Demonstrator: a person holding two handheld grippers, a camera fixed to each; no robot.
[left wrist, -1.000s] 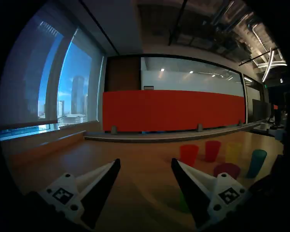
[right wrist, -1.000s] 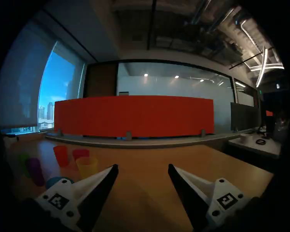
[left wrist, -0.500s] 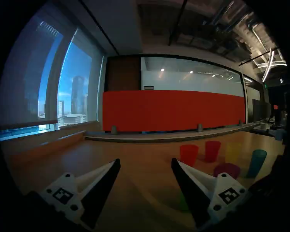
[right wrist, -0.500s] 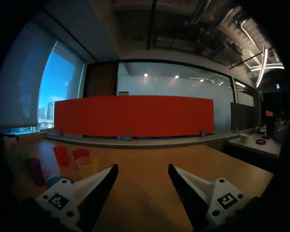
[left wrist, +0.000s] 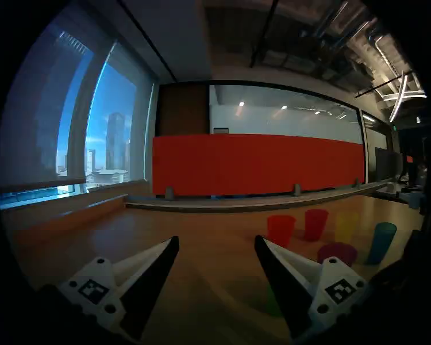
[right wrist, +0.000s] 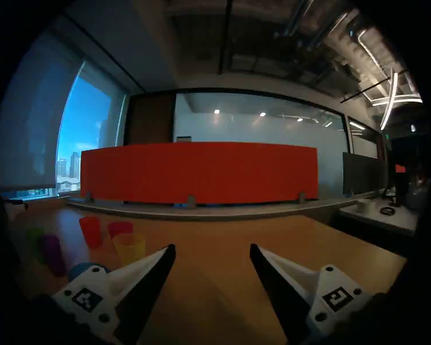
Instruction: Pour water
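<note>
Both views are dim. Daylight comes from the bright window [left wrist: 109, 138]; ceiling strip lights [right wrist: 388, 98] glare. Straight lines bow and darken toward the edges.

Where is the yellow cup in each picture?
Left gripper view: the yellow cup stands right of the middle, between the red cup and the teal cup.
Right gripper view: the yellow cup is low on the left, just in front of the red cup.
Shared landmark: the long red panel behind the table.
</note>
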